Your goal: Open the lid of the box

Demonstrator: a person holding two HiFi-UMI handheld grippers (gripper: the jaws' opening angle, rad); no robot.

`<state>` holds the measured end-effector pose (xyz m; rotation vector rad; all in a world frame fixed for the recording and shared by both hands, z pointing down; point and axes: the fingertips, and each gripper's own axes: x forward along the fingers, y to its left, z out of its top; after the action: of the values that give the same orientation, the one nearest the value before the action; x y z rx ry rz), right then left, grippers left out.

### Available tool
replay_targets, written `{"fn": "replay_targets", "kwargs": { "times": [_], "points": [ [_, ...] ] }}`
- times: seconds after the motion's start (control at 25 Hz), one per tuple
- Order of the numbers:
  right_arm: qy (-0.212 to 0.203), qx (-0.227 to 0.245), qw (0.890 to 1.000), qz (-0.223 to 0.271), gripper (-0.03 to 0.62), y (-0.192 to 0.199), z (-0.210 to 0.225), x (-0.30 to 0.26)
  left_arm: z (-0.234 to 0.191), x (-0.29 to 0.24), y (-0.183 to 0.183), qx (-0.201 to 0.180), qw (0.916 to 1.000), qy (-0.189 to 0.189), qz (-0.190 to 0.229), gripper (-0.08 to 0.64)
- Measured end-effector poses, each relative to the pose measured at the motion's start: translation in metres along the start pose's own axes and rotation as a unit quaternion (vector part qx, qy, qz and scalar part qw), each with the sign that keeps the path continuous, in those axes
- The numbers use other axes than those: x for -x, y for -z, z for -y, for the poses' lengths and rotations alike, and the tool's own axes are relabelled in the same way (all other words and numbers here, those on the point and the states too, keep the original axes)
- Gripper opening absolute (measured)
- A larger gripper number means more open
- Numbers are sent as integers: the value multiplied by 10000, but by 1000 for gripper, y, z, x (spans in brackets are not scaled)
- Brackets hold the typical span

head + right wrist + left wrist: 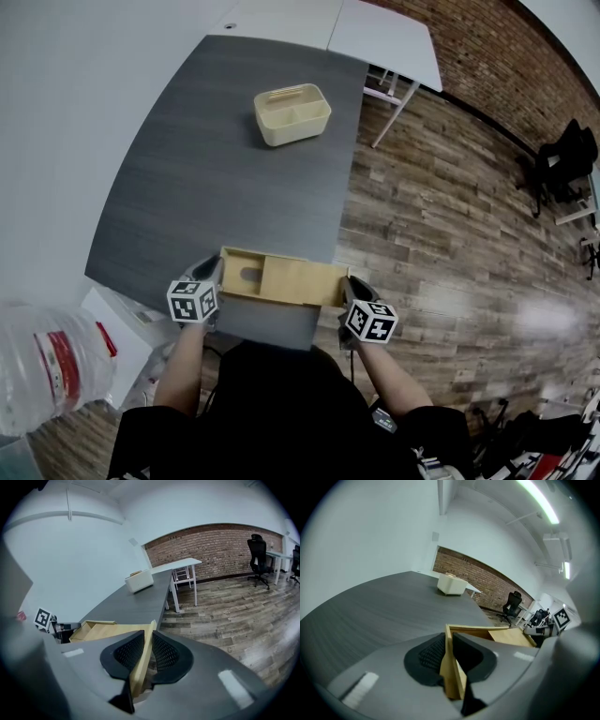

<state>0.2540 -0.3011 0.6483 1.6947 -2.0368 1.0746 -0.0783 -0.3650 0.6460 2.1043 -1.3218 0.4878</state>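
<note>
The left gripper (451,660) is clamped on the end wall of the wooden box (246,253). The right gripper (143,660) is clamped on the edge of its sliding lid (302,281), which lies partly drawn out between the two. The lid is best pulled level along its grooves, away from the left gripper, with the box end held fixed.

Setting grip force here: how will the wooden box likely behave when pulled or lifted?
The wooden box looks stiff: its thin walls are straight where the left gripper and right gripper clamp them. Probably light: thin walls, and the uncovered part looks empty. Its right end seems to pass the table edge, so it may tip if released.
</note>
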Motion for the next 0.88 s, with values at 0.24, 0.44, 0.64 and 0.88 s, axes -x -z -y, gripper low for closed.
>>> {"fn": "replay_targets", "kwargs": {
  "times": [0.24, 0.44, 0.64, 0.88],
  "points": [
    [95, -64, 9999, 57, 55, 0, 12, 5, -1, -1, 0, -22, 10000, -38, -22, 46],
    [103, -75, 9999, 70, 55, 0, 15, 8, -1, -1, -1, -51, 9999, -92, -39, 38],
    [128, -77, 9999, 86, 55, 1, 19, 10, -2, -1, 0, -91, 9998, -141, -49, 38],
    [254, -174, 9994, 139, 51, 0, 35, 14, -3, -1, -1, -99, 9998, -173, -48, 38]
  ]
}}
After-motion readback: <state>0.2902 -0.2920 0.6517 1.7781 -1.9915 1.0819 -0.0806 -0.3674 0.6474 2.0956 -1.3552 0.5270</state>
